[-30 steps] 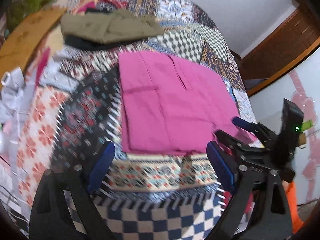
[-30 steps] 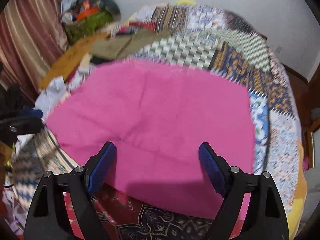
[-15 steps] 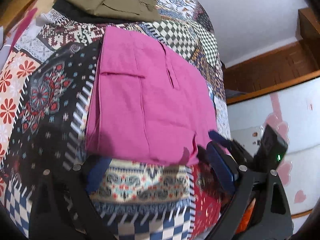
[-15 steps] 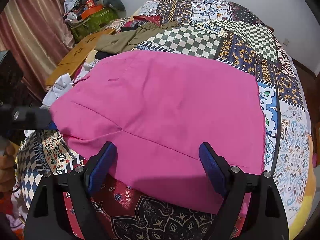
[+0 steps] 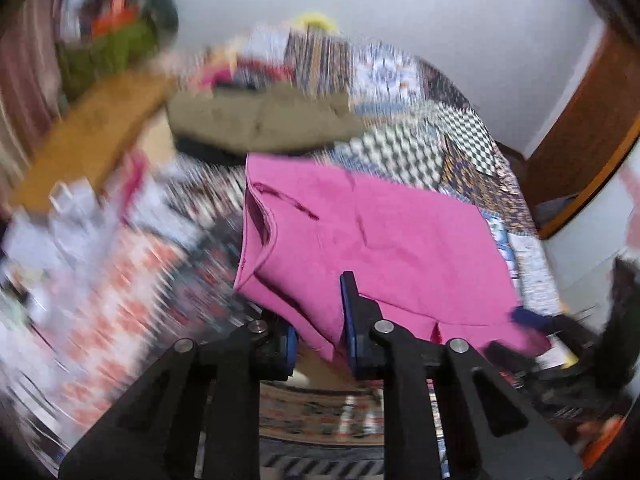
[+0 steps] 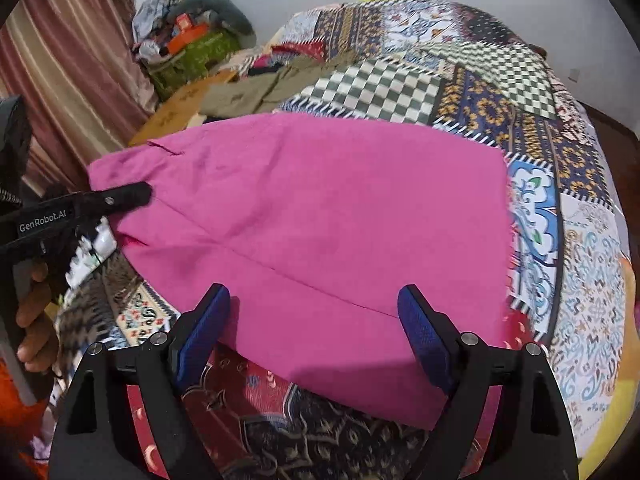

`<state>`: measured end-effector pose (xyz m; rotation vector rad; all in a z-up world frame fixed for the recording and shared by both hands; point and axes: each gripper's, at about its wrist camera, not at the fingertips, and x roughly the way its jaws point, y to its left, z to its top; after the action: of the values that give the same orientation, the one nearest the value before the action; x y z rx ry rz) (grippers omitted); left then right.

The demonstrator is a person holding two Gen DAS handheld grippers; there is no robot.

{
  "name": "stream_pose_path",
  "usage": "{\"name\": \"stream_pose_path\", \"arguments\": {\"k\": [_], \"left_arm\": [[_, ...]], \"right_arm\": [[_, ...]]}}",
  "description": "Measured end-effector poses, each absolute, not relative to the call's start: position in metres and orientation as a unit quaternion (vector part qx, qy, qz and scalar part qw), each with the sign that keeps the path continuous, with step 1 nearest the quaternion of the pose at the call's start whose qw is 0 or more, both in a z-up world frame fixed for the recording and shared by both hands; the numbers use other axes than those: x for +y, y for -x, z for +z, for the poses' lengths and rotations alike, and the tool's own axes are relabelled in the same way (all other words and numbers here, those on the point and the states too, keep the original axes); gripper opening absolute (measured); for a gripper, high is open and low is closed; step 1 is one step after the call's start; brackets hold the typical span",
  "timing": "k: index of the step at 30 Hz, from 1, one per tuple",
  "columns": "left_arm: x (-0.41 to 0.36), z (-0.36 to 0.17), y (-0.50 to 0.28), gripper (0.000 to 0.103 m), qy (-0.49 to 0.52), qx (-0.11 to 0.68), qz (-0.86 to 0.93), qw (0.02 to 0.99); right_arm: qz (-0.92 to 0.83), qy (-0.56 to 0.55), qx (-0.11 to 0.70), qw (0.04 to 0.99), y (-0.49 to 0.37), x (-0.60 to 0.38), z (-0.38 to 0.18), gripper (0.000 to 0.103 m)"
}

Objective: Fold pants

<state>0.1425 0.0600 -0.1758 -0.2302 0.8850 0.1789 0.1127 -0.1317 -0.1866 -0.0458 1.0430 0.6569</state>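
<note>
Pink cloth, left wrist view: pants (image 5: pixel 384 240) lie folded on the quilt (image 5: pixel 460 152); the near-left corner is raised off the bed.
Left gripper (image 5: pixel 320 332): jaws closed on that corner of the pants; cloth passes between the two blue pads. Judged reason: a corner grip lets one layer be lifted and carried over for the next fold.
Image quality: heavy blur at left and top, so detail there is unreliable.
Background, left wrist view: one olive garment (image 5: pixel 260 124) beyond the pants, apart from them; one brown board (image 5: pixel 92 136) at left.
Right gripper, seen from the left: a dark shape at the pants' right edge; jaw state cannot be read here.
Pants (image 6: pixel 320 232), right wrist view: spread flat across the quilt (image 6: pixel 500 112), one seam line running diagonally toward the near edge.
Right gripper (image 6: pixel 314 332): jaws wide apart, holding nothing, over the near hem. Judged reason: placed to take the second corner so both ends lift together.
Left gripper (image 6: pixel 132 196), from this side: tip on the pants' left corner; a hand (image 6: pixel 36 320) holds its handle.
Count: pants, one; grippers, two; olive garment (image 6: pixel 256 88), one; clutter pile (image 6: pixel 188 44) by the curtain (image 6: pixel 68 60), one.
Fold stage, judged: partly folded, another fold to go.
</note>
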Motion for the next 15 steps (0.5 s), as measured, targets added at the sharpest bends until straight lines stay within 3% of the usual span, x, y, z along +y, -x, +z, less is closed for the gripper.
{"name": "stream_pose_path", "arguments": {"k": [6,15], "left_arm": [[0.054,-0.14,-0.132,0.018,-0.018,0.362,0.129,0.923],[0.016,-0.12,-0.146,0.018,-0.086,0.331,0.095,0.935]], "right_arm": [[0.252,0.003,0.48,0.841,-0.115,-0.165,-0.181,0.083],[0.245,0.019,0.497,0.832,-0.113,-0.17,-0.203,0.083]]}}
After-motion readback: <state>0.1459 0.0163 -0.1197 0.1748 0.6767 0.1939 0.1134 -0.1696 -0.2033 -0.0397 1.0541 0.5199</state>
